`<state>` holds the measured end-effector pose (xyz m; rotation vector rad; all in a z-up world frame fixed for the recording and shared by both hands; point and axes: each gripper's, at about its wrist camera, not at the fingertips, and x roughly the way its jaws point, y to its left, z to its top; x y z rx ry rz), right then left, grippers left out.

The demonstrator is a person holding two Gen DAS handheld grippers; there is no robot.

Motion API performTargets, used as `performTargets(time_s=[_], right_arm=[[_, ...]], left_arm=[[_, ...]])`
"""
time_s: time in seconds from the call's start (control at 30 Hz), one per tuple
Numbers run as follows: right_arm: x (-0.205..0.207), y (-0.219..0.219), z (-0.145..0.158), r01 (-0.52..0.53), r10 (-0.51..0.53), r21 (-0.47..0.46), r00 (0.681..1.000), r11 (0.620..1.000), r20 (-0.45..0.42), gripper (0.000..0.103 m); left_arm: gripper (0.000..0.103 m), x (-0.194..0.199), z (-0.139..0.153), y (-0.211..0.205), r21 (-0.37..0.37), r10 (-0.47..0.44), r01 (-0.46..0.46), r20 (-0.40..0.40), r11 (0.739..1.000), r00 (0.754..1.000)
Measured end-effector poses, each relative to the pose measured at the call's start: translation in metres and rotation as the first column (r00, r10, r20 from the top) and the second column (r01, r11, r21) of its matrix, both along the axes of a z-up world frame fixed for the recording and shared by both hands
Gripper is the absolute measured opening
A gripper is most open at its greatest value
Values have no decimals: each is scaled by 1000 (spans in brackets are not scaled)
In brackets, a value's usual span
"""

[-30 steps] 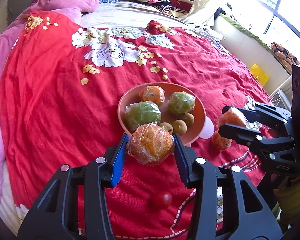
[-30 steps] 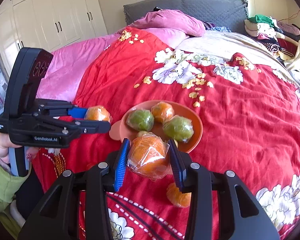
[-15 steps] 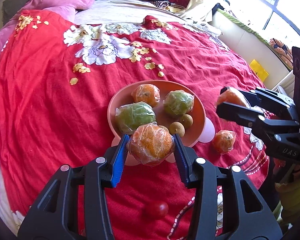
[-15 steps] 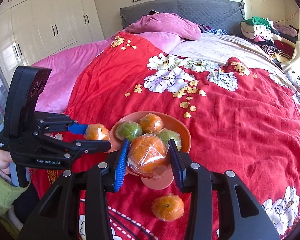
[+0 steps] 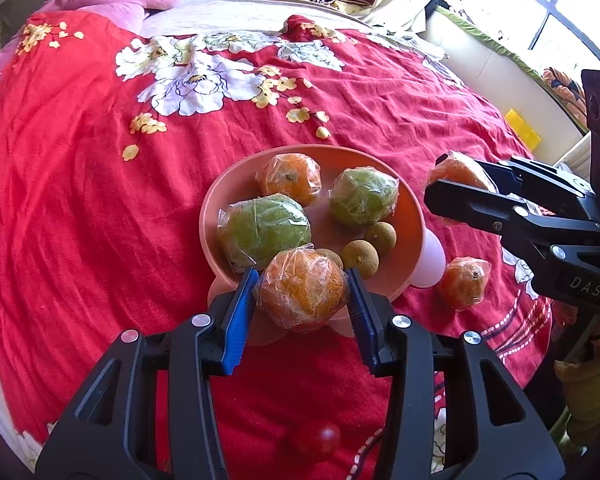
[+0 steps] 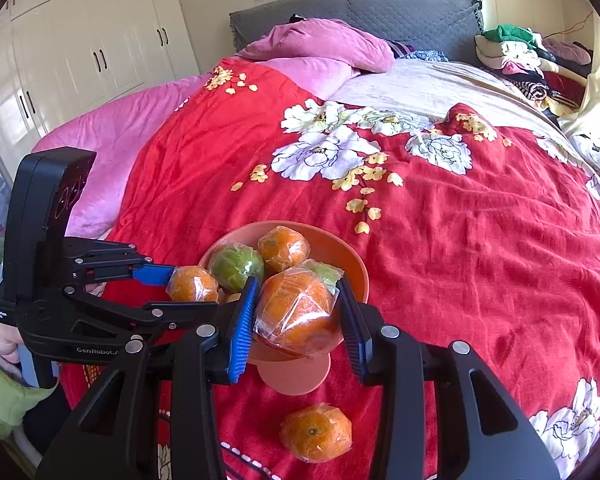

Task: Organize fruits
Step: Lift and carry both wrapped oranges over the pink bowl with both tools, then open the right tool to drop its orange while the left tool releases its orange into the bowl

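An orange-pink bowl [image 5: 410, 216] on a stand sits on the red floral bedspread and holds wrapped green and orange fruits plus small brown ones. My left gripper [image 5: 302, 290] is shut on a plastic-wrapped orange [image 5: 300, 288] at the bowl's near rim. My right gripper [image 6: 296, 312] is shut on another wrapped orange [image 6: 296, 312] over the bowl's [image 6: 354, 264] near edge; it also shows in the left wrist view [image 5: 456, 184] to the bowl's right. The left gripper shows in the right wrist view [image 6: 192, 286] at the bowl's left.
A loose wrapped orange [image 5: 462, 282] lies on the bedspread right of the bowl, also seen below my right gripper [image 6: 316, 432]. A small red fruit [image 5: 318, 438] lies near me. Pink pillows [image 6: 324, 46] and folded clothes [image 6: 528, 56] sit at the bed's head.
Both grippers have moved closer to the bowl, each still holding its wrapped orange. The bowl looms larger in both views.
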<state>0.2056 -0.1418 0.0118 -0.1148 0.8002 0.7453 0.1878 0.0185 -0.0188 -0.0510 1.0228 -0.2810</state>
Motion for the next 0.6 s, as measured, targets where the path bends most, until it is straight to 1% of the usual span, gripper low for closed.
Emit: performTargets(time_s=[0.6], right_arm=[[4,14,-14,-25,25,-31,1000,999,-11,38]], left_arm=[[37,4,-4,0,2,-4,4,-9,1000,1000]])
